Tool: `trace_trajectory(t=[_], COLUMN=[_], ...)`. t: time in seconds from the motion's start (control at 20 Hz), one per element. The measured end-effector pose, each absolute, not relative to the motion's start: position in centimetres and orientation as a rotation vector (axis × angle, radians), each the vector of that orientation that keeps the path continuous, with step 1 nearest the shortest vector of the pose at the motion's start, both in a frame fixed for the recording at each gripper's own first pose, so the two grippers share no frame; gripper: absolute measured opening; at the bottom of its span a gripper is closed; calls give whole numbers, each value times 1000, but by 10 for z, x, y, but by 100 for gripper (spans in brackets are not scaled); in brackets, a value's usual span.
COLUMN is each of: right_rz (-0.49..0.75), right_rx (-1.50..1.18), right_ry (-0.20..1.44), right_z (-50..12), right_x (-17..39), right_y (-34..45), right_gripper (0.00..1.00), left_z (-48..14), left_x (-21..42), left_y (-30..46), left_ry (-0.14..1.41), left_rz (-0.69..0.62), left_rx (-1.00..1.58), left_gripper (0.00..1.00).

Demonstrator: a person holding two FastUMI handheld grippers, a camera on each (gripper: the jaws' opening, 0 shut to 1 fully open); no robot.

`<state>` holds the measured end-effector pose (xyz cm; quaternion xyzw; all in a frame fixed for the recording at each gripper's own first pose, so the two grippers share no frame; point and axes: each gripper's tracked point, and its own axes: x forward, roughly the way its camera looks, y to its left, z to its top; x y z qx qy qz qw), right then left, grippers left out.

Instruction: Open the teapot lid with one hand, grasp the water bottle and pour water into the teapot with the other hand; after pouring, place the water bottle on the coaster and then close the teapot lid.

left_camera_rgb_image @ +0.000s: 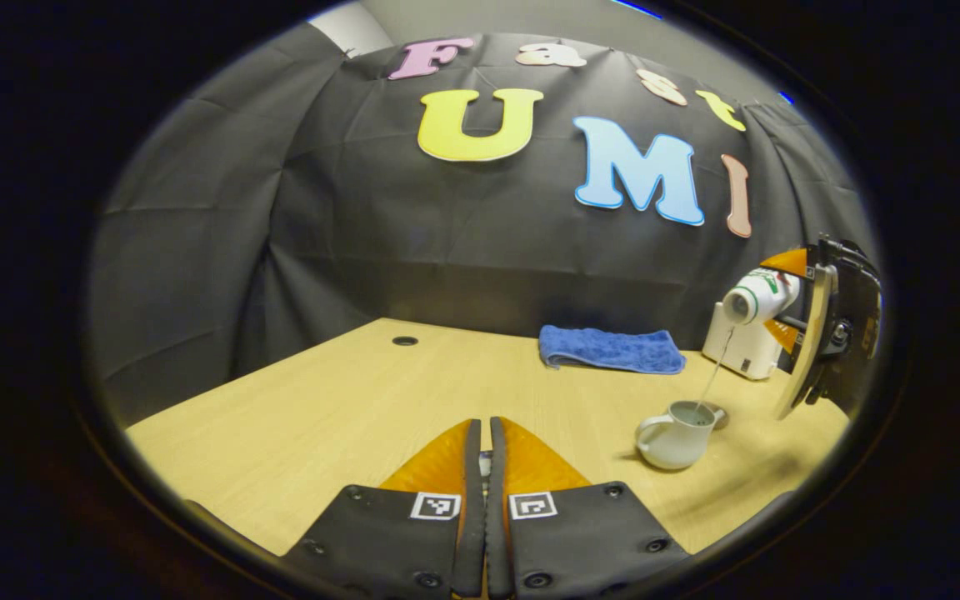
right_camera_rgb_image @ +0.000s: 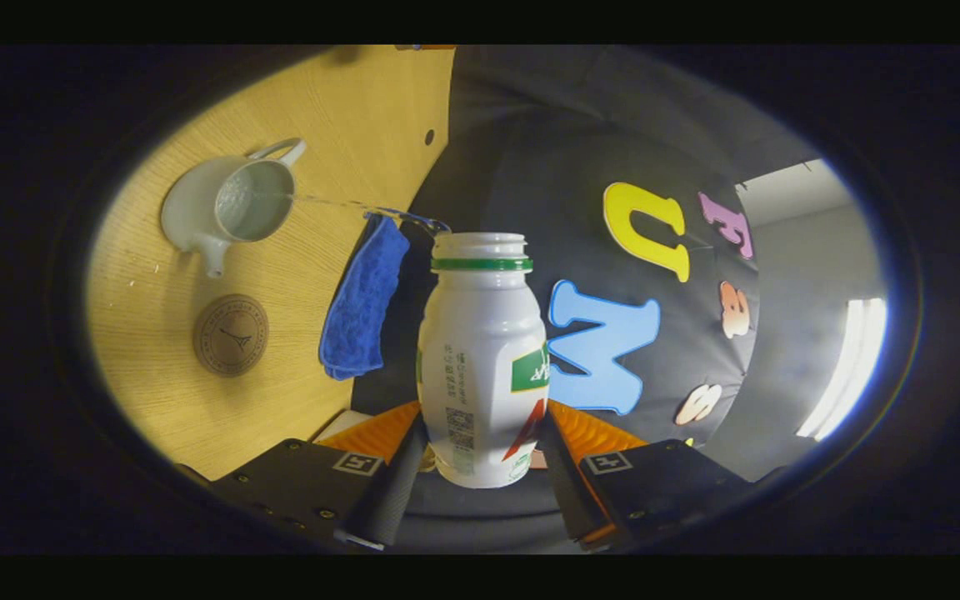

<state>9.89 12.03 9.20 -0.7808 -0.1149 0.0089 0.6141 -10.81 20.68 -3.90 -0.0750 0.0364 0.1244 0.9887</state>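
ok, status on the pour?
Right gripper clamped on water bottle, tipped, stream landing in open teapot. Left gripper closed, held back from teapot. Coaster free; blue cloth off to the side.

White water bottle point(right_camera_rgb_image: 482, 358), uncapped with a green neck ring, lies tipped, streaming water into the open white teapot point(right_camera_rgb_image: 226, 204) at ten o'clock; round brown coaster point(right_camera_rgb_image: 231, 334) sits beside it.
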Motion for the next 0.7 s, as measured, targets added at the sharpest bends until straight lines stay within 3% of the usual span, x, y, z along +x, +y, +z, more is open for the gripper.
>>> trace_trajectory(t=[0.05,0.7], right_rz=[19,1], right_rx=[-1804,-1853], right_ry=[-269,-308], right_z=[94,112], right_x=[99,102], right_y=[122,125], right_gripper=[73,72], left_z=[-40,-46], left_x=[-108,-107], left_y=[207,206], left_ry=[73,84], left_rz=[249,244], left_rx=[-151,-163], left_gripper=[11,7])
